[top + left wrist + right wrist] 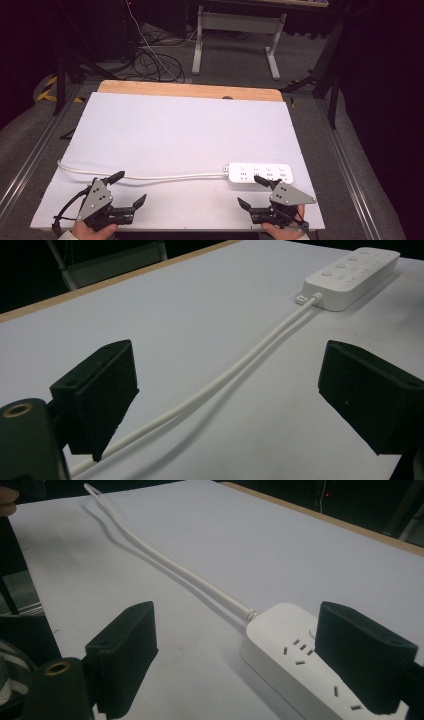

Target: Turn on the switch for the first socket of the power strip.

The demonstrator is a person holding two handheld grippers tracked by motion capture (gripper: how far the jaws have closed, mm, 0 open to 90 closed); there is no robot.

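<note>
A white power strip [260,174] lies flat near the right front of the white board [185,130]. Its white cable [150,176] runs left across the board to the left edge. My left gripper [128,189] is open near the front left, just in front of the cable. In the left gripper view the cable [220,382] passes between the wide-apart jaws of that gripper [235,395], and the strip [350,277] lies farther off. My right gripper [252,192] is open just in front of the strip. In the right gripper view the strip [290,665] lies between the jaws of that gripper [245,655].
The board rests on a wooden tabletop [190,90] whose far edge shows. Beyond it stand a white table frame [235,35] and loose cables on the floor [155,60]. Metal rails [30,160] run along both sides of the table.
</note>
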